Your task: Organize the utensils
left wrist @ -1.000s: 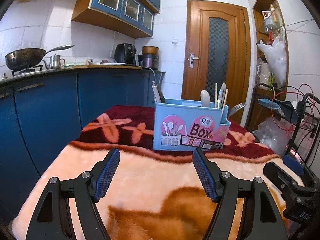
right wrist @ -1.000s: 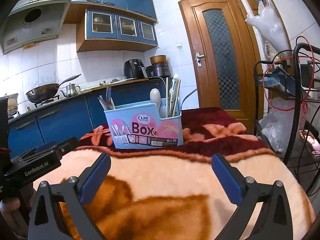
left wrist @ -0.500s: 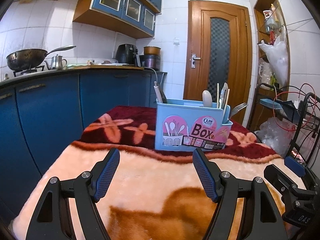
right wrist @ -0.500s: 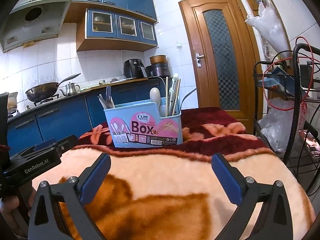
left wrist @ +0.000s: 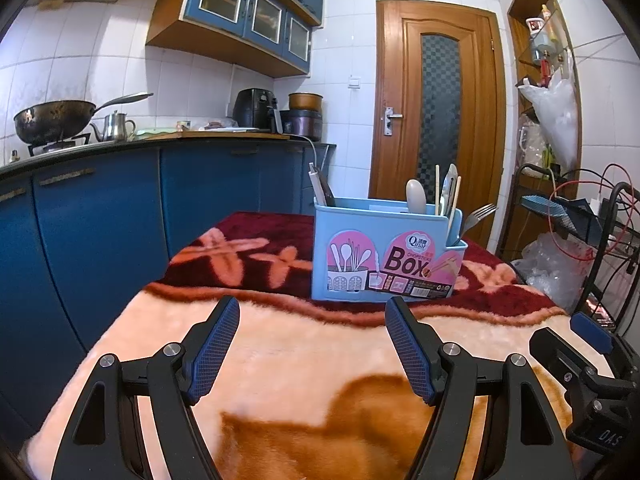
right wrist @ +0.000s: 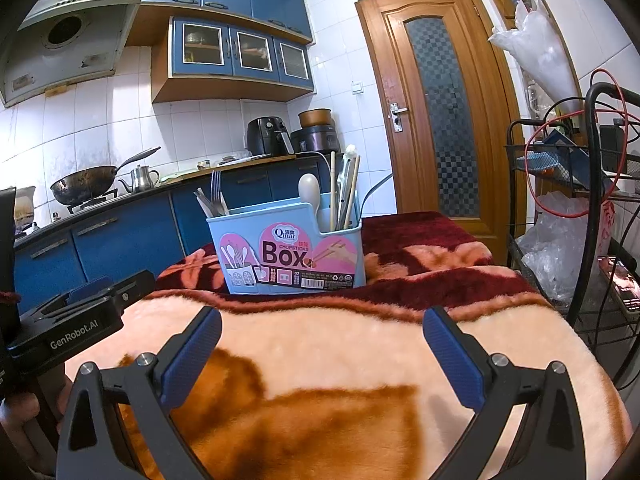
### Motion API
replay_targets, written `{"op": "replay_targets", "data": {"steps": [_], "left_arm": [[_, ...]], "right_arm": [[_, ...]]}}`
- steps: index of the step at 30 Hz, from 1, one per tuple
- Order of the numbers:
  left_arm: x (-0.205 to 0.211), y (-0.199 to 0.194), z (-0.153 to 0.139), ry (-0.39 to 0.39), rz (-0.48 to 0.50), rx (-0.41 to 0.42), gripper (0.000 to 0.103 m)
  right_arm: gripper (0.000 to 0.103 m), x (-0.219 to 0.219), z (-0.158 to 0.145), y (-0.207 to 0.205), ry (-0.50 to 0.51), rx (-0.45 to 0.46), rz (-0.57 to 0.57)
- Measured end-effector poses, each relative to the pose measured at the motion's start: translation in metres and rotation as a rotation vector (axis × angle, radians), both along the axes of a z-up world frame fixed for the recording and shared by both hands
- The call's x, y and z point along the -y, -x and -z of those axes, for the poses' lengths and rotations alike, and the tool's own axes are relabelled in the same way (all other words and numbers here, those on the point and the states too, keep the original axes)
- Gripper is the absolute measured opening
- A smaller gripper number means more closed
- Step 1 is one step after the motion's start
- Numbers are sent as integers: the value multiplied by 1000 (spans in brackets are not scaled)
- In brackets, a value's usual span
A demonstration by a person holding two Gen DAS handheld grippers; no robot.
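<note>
Blue utensil box (left wrist: 386,258) upright at far middle of blanket-covered table (left wrist: 280,344). Bare blanket nearer; blue cabinets (left wrist: 100,216) left, wire rack (right wrist: 568,216) right. Left hand-held gripper (left wrist: 312,344) and right hand-held gripper (right wrist: 322,354): fingers apart, empty.

White tiled walls (left wrist: 100,60) enclose the kitchen. Blue wall cabinets (right wrist: 240,52) with glass doors hang above a blue base cabinet run (left wrist: 120,208) under a dark counter (left wrist: 160,142). A wooden door (left wrist: 440,120) with a patterned glass panel stands closed. A black wire rack (right wrist: 580,184) stands at right.
</note>
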State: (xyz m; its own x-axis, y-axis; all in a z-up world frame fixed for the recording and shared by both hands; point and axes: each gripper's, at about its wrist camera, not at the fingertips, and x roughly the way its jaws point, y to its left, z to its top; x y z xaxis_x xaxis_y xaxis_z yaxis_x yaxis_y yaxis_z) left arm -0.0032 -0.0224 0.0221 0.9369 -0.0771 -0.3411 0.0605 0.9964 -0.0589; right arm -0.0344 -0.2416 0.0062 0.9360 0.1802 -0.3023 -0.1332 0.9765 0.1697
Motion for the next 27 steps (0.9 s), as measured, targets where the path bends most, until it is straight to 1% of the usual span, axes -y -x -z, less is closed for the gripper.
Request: {"op": "replay_targets", "data": {"steps": [27], "left_arm": [[1, 0, 0, -11, 1, 4, 77]], "right_arm": [[103, 0, 0, 0, -2, -2, 0]]}}
